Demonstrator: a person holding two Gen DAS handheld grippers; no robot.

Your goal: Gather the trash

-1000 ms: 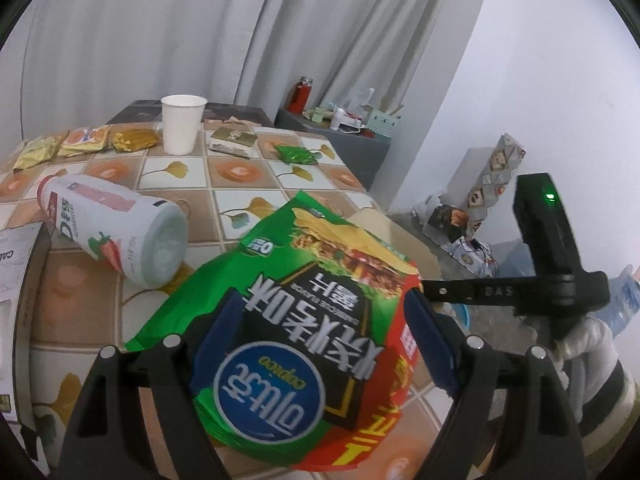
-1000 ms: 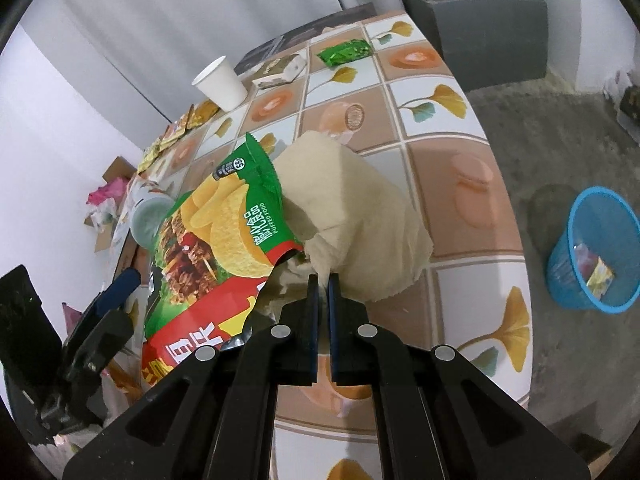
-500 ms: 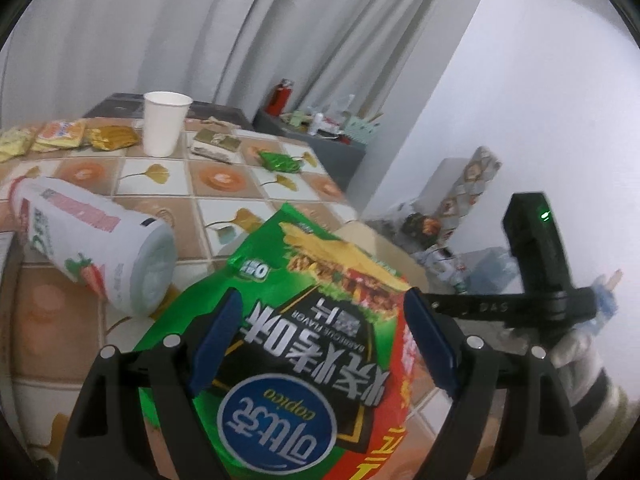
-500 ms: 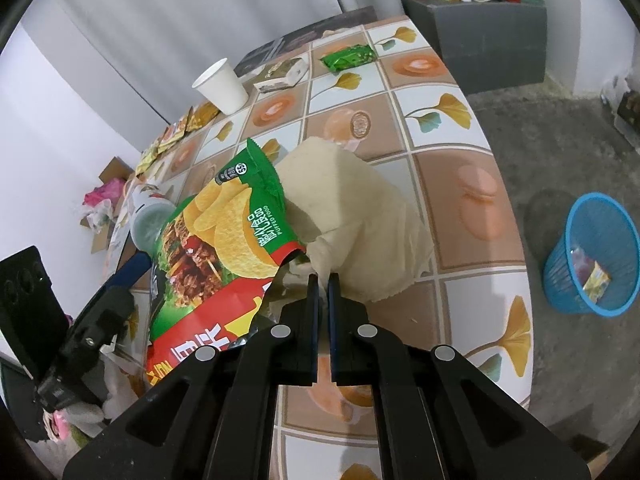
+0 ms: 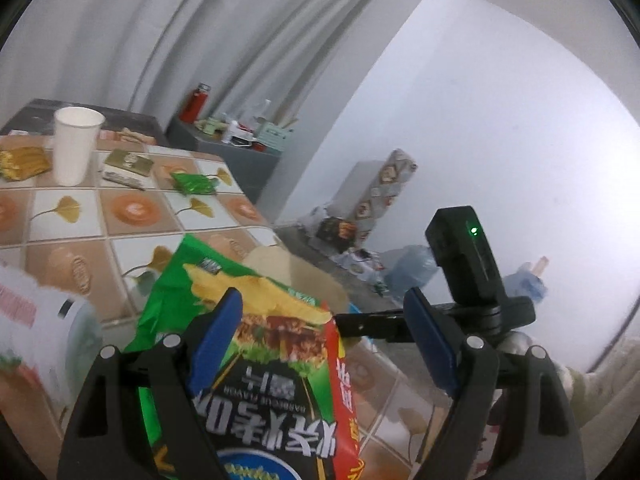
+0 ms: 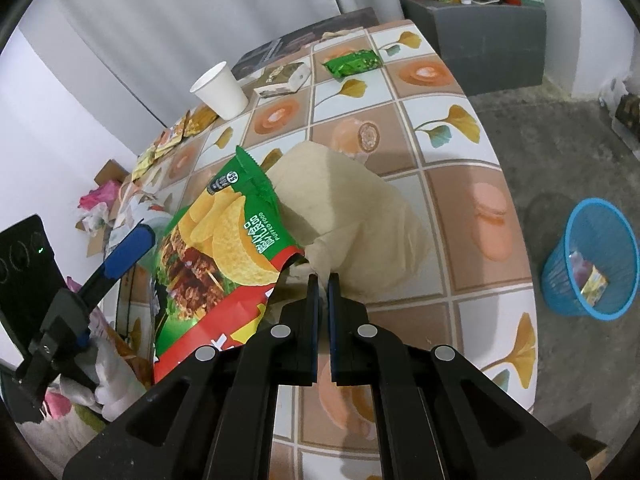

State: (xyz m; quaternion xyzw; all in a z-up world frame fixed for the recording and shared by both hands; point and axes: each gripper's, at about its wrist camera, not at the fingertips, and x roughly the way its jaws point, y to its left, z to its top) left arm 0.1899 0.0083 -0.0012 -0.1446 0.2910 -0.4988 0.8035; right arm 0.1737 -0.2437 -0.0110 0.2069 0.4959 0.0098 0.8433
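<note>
A green and red chip bag (image 6: 212,256) lies on the tiled table (image 6: 452,200), partly over a crumpled beige paper towel (image 6: 360,216). My right gripper (image 6: 323,280) is shut on the near edge of the paper towel. My left gripper (image 5: 324,340) is open, its blue pads wide apart, with the chip bag (image 5: 272,360) between and under them; whether it touches is unclear. The right gripper also shows in the left wrist view (image 5: 376,324).
A white paper cup (image 6: 221,90), a small box (image 6: 284,78), a green wrapper (image 6: 352,62) and yellow snack packets (image 6: 172,140) lie farther back. A white bottle (image 5: 40,340) lies at my left. A blue waste basket (image 6: 592,260) stands on the floor at the right.
The left gripper has swung right and tilted up, so the chip bag now sits lower left between its fingers. The right gripper stays shut on the paper towel, barely moved.
</note>
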